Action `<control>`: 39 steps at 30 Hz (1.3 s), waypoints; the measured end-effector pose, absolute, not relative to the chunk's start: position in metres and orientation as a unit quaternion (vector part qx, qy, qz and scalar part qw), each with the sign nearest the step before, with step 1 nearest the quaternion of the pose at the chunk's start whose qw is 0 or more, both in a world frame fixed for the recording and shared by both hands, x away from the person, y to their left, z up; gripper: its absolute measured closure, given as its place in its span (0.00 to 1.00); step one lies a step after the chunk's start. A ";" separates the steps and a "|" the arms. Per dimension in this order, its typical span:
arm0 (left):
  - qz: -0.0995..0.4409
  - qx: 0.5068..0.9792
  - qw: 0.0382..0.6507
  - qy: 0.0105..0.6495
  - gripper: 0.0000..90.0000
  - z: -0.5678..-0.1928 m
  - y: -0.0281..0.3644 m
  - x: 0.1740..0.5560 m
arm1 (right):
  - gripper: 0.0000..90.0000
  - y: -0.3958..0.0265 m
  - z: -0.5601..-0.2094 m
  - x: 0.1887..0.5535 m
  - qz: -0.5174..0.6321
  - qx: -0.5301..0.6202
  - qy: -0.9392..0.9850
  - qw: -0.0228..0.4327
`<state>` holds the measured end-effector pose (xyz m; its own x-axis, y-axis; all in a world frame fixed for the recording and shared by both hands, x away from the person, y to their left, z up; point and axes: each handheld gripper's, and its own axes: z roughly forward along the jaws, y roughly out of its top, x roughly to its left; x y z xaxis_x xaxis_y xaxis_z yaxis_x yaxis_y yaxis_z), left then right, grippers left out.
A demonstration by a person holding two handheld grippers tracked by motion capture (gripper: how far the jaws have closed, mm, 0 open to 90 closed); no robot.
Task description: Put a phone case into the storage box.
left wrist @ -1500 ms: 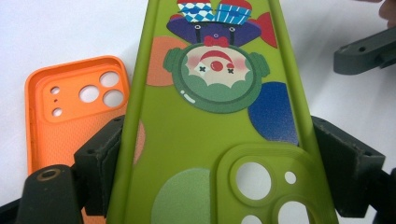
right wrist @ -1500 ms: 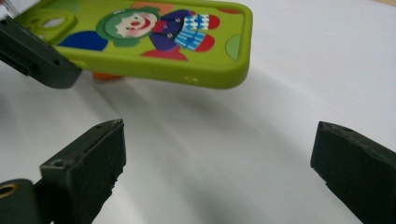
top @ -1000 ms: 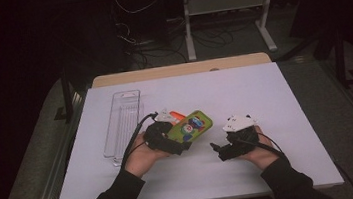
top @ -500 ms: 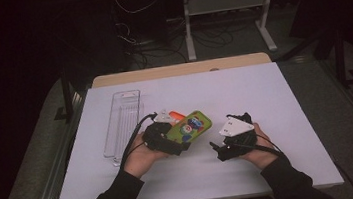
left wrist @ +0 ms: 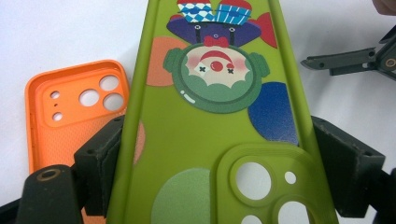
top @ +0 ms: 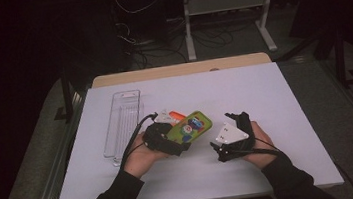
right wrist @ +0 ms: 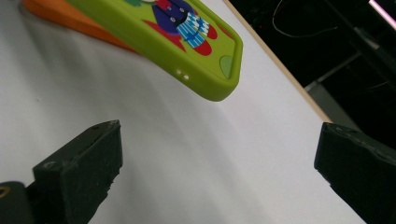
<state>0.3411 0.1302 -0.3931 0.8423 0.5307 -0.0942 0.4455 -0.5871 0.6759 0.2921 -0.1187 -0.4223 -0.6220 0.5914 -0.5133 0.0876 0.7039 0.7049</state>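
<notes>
The left hand-held gripper (left wrist: 215, 172) pinched the green case (left wrist: 219, 116) across its long edges. It looked light, rubbery, bendable. The right hand-held gripper (right wrist: 219, 172) stood spread, empty.

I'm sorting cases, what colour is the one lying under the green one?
Orange case, clearest in the left gripper view.

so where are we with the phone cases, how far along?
Done: the green case is picked up, clamped across its width by the left gripper. In hand: it hangs above the table, over the orange case. Left: the right gripper is open, empty; the clear tray looks unfilled.
</notes>
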 end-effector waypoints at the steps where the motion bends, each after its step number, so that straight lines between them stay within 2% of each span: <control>1: 0.059 0.889 0.362 0.275 0.18 -0.393 0.130 0.341 | 0.00 -0.119 -0.422 0.292 0.327 0.202 0.839 0.385; 17: 0.058 0.880 0.374 0.288 0.18 -0.395 0.127 0.339 | 0.00 -0.109 -0.427 0.284 0.280 0.134 0.829 0.465; 31: 0.062 0.888 0.362 0.278 0.18 -0.393 0.130 0.340 | 0.00 -0.100 -0.430 0.280 0.217 0.020 0.807 0.549; 39: 0.063 0.883 0.369 0.283 0.18 -0.392 0.130 0.340 | 0.00 -0.092 -0.438 0.275 0.182 -0.019 0.800 0.572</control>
<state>0.3399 0.1298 -0.3924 0.8324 0.5454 -0.0979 0.4527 -0.5675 0.6877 0.2748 -0.0922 -0.4376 -0.3450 0.1786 -0.9215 -0.2378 0.9331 0.2699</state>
